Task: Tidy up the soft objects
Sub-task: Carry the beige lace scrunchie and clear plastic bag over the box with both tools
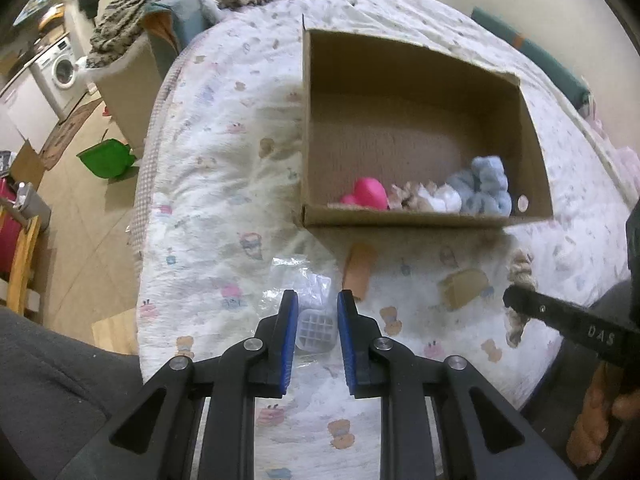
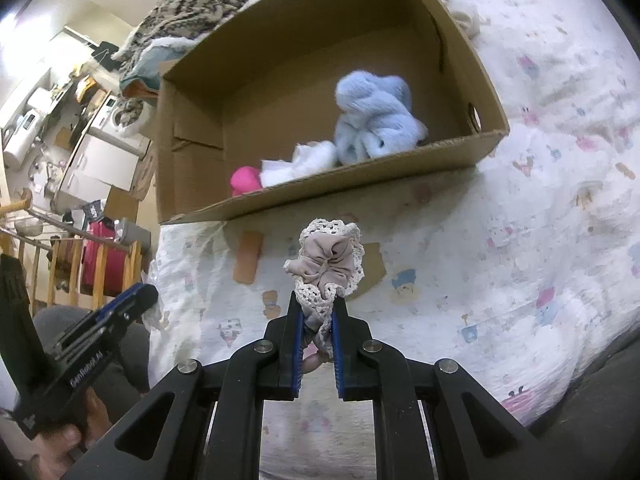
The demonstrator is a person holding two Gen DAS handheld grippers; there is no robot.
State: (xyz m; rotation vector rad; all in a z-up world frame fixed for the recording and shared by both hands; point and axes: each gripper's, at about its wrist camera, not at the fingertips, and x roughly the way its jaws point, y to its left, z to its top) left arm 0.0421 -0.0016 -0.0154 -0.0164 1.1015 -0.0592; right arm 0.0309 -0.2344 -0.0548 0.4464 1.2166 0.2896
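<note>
An open cardboard box (image 1: 420, 222) (image 2: 360, 178) lies on the bed and holds a blue fluffy scrunchie (image 1: 486, 188) (image 2: 374, 120), a white soft item (image 1: 446, 200) (image 2: 304, 162), a beige frilly one (image 1: 406, 198) and a pink object (image 1: 366, 194) (image 2: 245, 180). My right gripper (image 2: 316, 308) is shut on a beige lace-edged scrunchie (image 2: 328, 264), held above the bed in front of the box; it shows at the right of the left wrist view (image 1: 518, 276). My left gripper (image 1: 317, 300) is open over a clear plastic bag (image 1: 298, 284) with a white gridded item (image 1: 316, 330).
The bed has a white cartoon-print cover (image 1: 224, 184) (image 2: 540, 220). An orange-tan strip (image 1: 358, 274) (image 2: 249, 258) and a tan piece (image 1: 464, 286) lie in front of the box. A striped blanket (image 1: 180, 4) is piled at the bed's far end. The floor with a green bin (image 1: 106, 158) is left.
</note>
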